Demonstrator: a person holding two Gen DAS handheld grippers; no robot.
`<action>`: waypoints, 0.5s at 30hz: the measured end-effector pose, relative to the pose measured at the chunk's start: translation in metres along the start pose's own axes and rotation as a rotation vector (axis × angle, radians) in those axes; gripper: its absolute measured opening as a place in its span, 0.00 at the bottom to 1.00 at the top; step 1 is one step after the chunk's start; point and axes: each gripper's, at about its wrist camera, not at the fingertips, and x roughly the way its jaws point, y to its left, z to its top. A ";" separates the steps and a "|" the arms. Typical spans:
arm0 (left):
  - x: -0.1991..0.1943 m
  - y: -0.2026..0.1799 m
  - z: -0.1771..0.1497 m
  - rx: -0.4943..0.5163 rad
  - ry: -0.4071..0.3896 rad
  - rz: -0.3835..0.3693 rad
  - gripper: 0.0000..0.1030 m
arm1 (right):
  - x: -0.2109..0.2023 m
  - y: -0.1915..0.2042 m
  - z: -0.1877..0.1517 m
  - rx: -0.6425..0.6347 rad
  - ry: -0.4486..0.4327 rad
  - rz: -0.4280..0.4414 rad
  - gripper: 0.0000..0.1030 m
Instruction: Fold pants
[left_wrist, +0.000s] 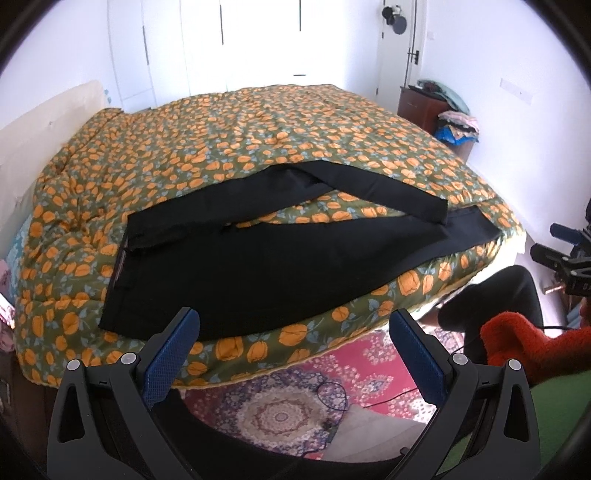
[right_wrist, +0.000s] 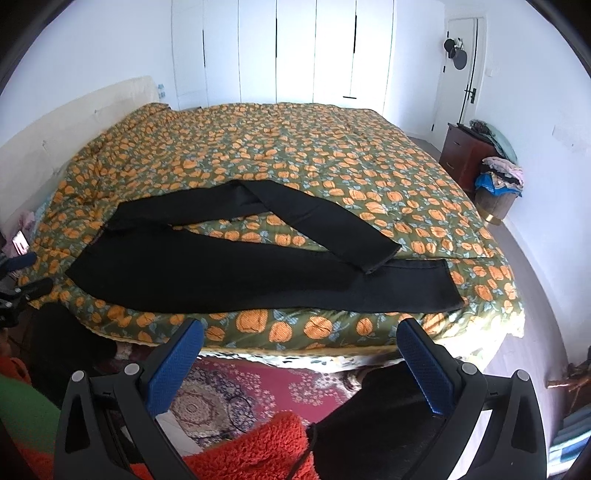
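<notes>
Black pants (left_wrist: 258, 258) (right_wrist: 221, 273) lie spread on the near side of the bed, waistband to the left, legs running right. The far leg bends back and its cuff (right_wrist: 380, 258) rests over the near leg. My left gripper (left_wrist: 293, 325) is open, held just off the bed's near edge in front of the seat of the pants, nothing between its blue pads (left_wrist: 173, 354). My right gripper (right_wrist: 301, 332) is open too, off the bed edge before the near leg. The right gripper (left_wrist: 561, 243) also shows at the right rim of the left wrist view.
The bed carries a green quilt with orange flowers (left_wrist: 240, 140) (right_wrist: 295, 147). A patterned red rug (left_wrist: 295, 402) covers the floor below, with a thin black cable on it. The person's dark legs (left_wrist: 495, 299) and orange fleece sleeve (right_wrist: 251, 446) are close by. A wooden nightstand (right_wrist: 465, 155) and clothes basket (right_wrist: 498, 192) stand at right.
</notes>
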 end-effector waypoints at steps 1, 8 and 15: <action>-0.001 -0.001 0.000 0.006 -0.002 0.000 1.00 | 0.001 0.001 -0.001 -0.006 0.004 -0.008 1.00; 0.000 -0.005 -0.001 0.023 0.002 -0.002 1.00 | -0.002 0.003 -0.005 -0.024 0.007 -0.021 1.00; 0.002 -0.005 -0.002 0.020 0.004 0.003 1.00 | 0.000 0.007 -0.005 -0.045 0.014 -0.020 1.00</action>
